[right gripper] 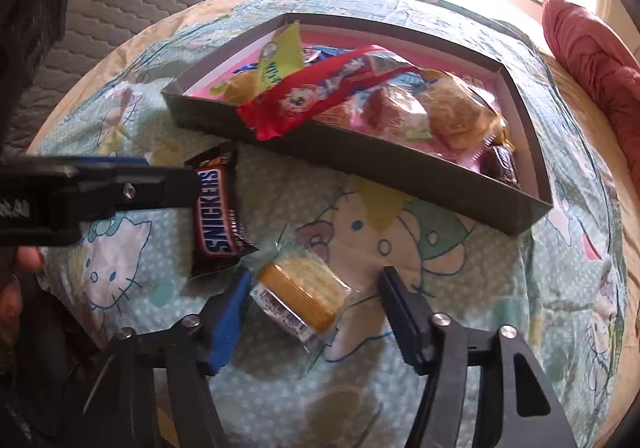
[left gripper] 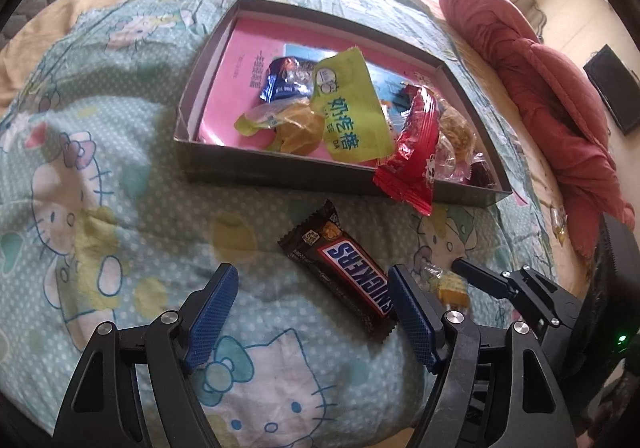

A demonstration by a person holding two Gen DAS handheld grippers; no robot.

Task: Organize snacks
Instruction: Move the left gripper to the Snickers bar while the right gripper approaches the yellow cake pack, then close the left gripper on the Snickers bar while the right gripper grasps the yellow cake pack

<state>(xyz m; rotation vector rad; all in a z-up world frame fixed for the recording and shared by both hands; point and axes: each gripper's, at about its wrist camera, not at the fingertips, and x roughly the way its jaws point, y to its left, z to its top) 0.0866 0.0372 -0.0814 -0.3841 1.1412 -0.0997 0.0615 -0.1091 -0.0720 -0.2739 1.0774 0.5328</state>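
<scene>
Your two grippers work very close together, and this is the main risk: the left gripper (left gripper: 310, 310) and the right gripper (right gripper: 314, 310) can knock each other, or push the Snickers bar (left gripper: 342, 272) and the yellow biscuit pack (right gripper: 300, 298) away on the soft bedsheet (left gripper: 120, 176). The red packet (left gripper: 412, 152) hangs over the wall of the box (left gripper: 280, 170) and may fall out if you bump it. Both grippers are low over the bed with jaws apart, holding nothing. The bar lies beside your left gripper's right finger; the pack lies between the right gripper's fingers.
</scene>
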